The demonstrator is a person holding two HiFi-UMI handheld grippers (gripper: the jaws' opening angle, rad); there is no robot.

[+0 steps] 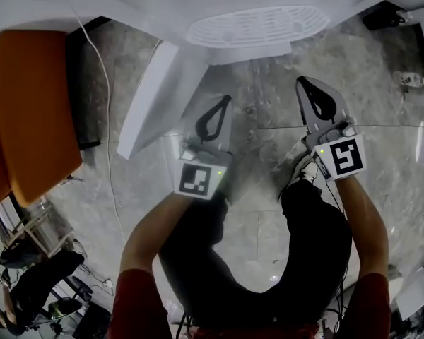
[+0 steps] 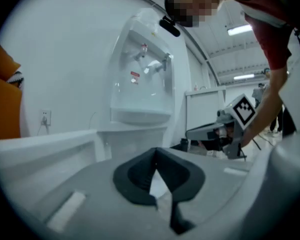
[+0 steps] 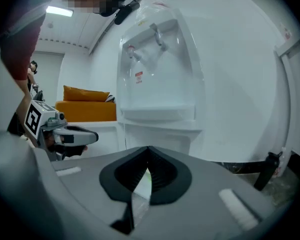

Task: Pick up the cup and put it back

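Note:
No cup shows in any view. A white water dispenser (image 1: 258, 25) stands in front of me, with its grilled drip tray toward me; its taps show in the left gripper view (image 2: 142, 79) and the right gripper view (image 3: 157, 69). My left gripper (image 1: 225, 100) hangs over the floor just short of the dispenser's base, jaws shut with nothing between them (image 2: 156, 152). To its right my right gripper (image 1: 302, 82) is level with it, also shut and empty (image 3: 149, 149). Each gripper appears in the other's view: the right gripper (image 2: 225, 129) and the left gripper (image 3: 70, 136).
An orange sofa (image 1: 35, 111) stands at the left, with a white cable (image 1: 106, 119) running down beside it. A white panel (image 1: 152, 97) leans left of the dispenser. A small bottle (image 1: 413, 80) lies on the marble floor at far right. A wall socket (image 2: 44, 116) sits low on the wall.

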